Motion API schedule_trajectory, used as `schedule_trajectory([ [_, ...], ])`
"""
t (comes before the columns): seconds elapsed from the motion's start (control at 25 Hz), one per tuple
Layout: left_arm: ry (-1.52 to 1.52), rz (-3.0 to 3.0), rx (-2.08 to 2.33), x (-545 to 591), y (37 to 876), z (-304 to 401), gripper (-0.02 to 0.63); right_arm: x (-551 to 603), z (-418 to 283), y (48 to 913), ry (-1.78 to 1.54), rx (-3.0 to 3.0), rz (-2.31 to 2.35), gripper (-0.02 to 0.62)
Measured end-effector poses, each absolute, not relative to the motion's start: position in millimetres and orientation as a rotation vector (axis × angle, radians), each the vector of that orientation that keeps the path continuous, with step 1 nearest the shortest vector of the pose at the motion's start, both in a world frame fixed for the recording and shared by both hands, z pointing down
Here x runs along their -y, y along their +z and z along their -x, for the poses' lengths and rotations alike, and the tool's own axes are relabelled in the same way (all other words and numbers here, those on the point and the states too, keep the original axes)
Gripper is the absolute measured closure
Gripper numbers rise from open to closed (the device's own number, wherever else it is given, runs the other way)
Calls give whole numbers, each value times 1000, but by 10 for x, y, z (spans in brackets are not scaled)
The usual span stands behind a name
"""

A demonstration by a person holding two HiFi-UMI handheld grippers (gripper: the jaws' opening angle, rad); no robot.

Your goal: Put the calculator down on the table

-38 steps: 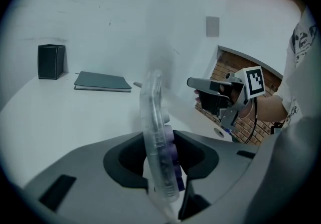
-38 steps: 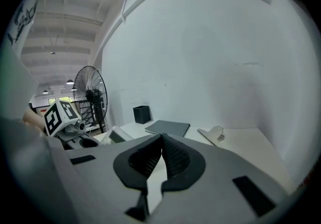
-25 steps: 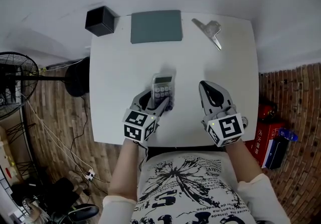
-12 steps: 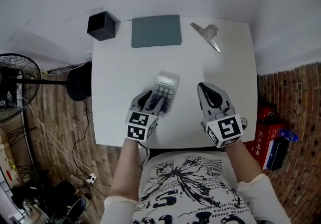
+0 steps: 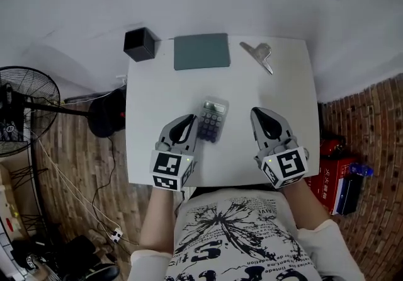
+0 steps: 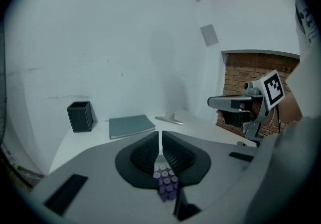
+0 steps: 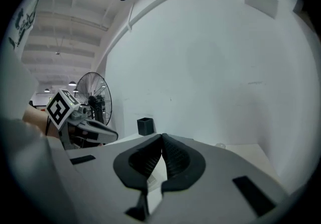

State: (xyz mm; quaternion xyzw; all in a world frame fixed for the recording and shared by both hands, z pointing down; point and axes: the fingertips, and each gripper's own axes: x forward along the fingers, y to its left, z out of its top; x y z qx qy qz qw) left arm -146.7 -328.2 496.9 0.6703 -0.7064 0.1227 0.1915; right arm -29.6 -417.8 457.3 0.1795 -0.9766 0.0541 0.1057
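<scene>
The calculator [image 5: 212, 120], grey with purple keys, lies flat on the white table [image 5: 283, 91], free of both grippers. My left gripper [image 5: 186, 123] hovers just left of it. Its jaws are closing, nearly together, with nothing between them. In the left gripper view [image 6: 160, 135] the purple keys of the calculator [image 6: 165, 182] show below the jaws. My right gripper [image 5: 263, 116] hangs over the table's front right, shut and empty. In the right gripper view [image 7: 162, 138] its tips meet.
A black box [image 5: 140, 44] stands at the back left corner. Beside it lie a grey notebook [image 5: 201, 51] and a metal clip [image 5: 260, 54]. A fan [image 5: 25, 109] stands on the floor to the left, and a red box [image 5: 334, 176] sits to the right.
The left gripper let go of the calculator, which now lies flat on the table. That gripper drew back and up to the left and its jaws came together. The right gripper rose a little.
</scene>
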Motion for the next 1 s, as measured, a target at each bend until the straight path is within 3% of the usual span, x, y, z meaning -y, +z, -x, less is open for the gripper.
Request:
schedule_trajectory([
  [0.68,253,-2213,2174,2550,3241,1378,592,3492,89,3540,-97,2949,-617,580],
  [1.0,109,-2270,2212,2497,3029,1332,592,3465,22,3436,-95,2954,-654,581],
])
